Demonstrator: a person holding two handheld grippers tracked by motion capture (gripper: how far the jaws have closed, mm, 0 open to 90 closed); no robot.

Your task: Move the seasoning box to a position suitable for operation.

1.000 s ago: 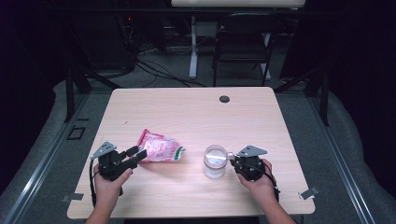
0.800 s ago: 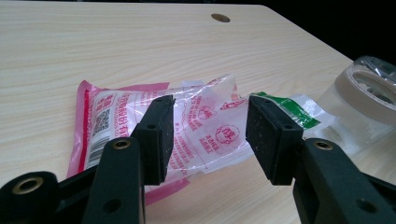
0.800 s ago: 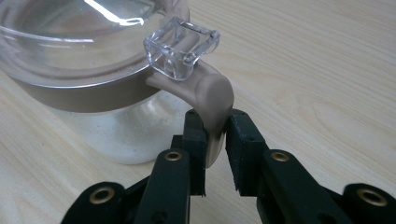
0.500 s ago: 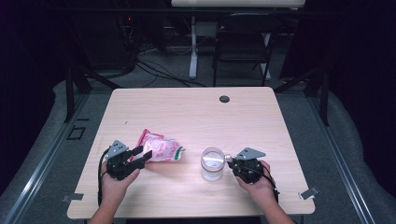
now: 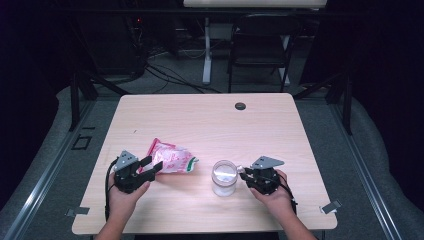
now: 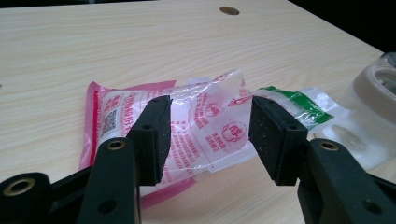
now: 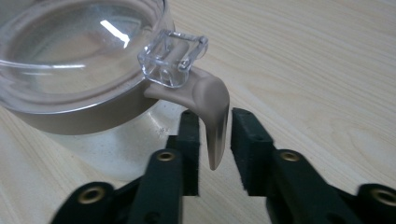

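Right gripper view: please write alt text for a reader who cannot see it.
The right tool has its two black jaws on either side of the beige latch tab of a clear lidded jar, slightly apart from it after just opening. The jar stands on a light wooden table.

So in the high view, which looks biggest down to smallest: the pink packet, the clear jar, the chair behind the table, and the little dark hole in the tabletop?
1. chair, though it stands farther from the camera, so its true size is unsure
2. pink packet
3. clear jar, not far behind the packet
4. dark hole, plainly the smallest
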